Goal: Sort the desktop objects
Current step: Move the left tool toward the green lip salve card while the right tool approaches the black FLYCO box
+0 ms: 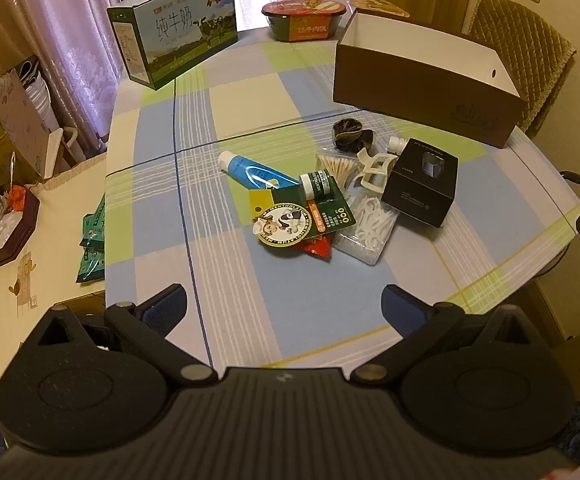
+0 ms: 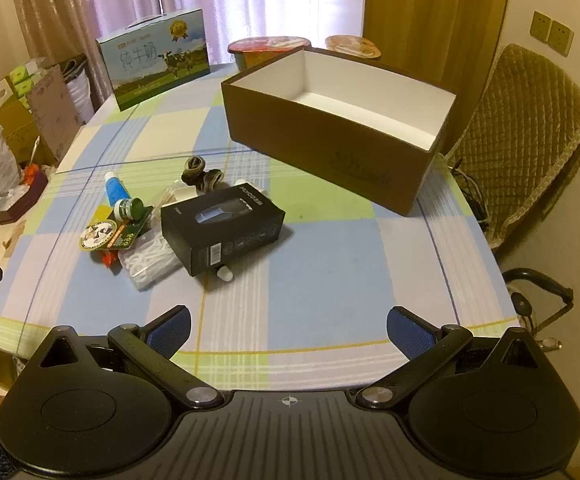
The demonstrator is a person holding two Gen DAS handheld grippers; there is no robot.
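Note:
A heap of small items lies mid-table: a black carton (image 1: 420, 182) (image 2: 221, 228), a blue tube (image 1: 255, 172) (image 2: 114, 191), a green-capped bottle (image 1: 318, 184) (image 2: 129, 207), a green card with a round sticker (image 1: 302, 216) (image 2: 109, 232), a bag of white floss picks (image 1: 366, 228) (image 2: 147, 260), cotton swabs (image 1: 336, 166), a white clip (image 1: 374, 168) and a dark scrunchie (image 1: 348, 132) (image 2: 199, 172). An open brown box (image 1: 430, 80) (image 2: 338, 120), white inside, stands behind them. My left gripper (image 1: 283, 304) and right gripper (image 2: 287, 326) hover open over the near table edge, holding nothing.
A milk carton box (image 1: 173, 28) (image 2: 157, 60) stands at the far left of the checked tablecloth (image 1: 217, 240) (image 2: 330, 260). A red food tub (image 1: 304, 18) (image 2: 267, 50) sits at the back. A quilted chair (image 2: 526, 140) is on the right, clutter on the left.

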